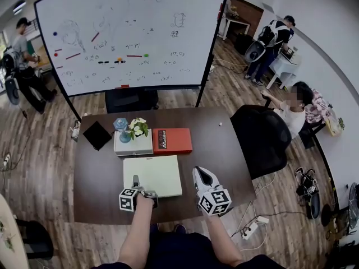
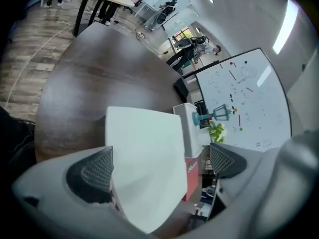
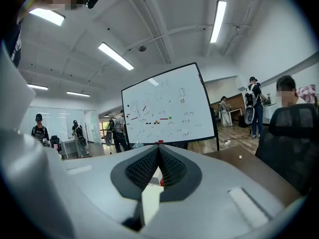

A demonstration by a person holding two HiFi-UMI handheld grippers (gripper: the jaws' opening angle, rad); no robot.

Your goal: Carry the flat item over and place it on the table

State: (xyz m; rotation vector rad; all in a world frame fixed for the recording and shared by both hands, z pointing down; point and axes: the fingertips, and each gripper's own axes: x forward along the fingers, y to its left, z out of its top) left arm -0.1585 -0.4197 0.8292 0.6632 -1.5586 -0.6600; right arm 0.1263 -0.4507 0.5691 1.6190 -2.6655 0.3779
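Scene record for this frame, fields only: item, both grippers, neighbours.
flat item: pale flat pad, lying on the brown table near its front edge
left gripper: jaws apart over the pad's near left corner, not gripping
right gripper: jaws together, empty, by the pad's right edge
behind pad: red box, white box

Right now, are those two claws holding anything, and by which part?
Nothing is held. The left gripper stands open around the pale flat item, lying on the table; the right gripper is shut and empty.
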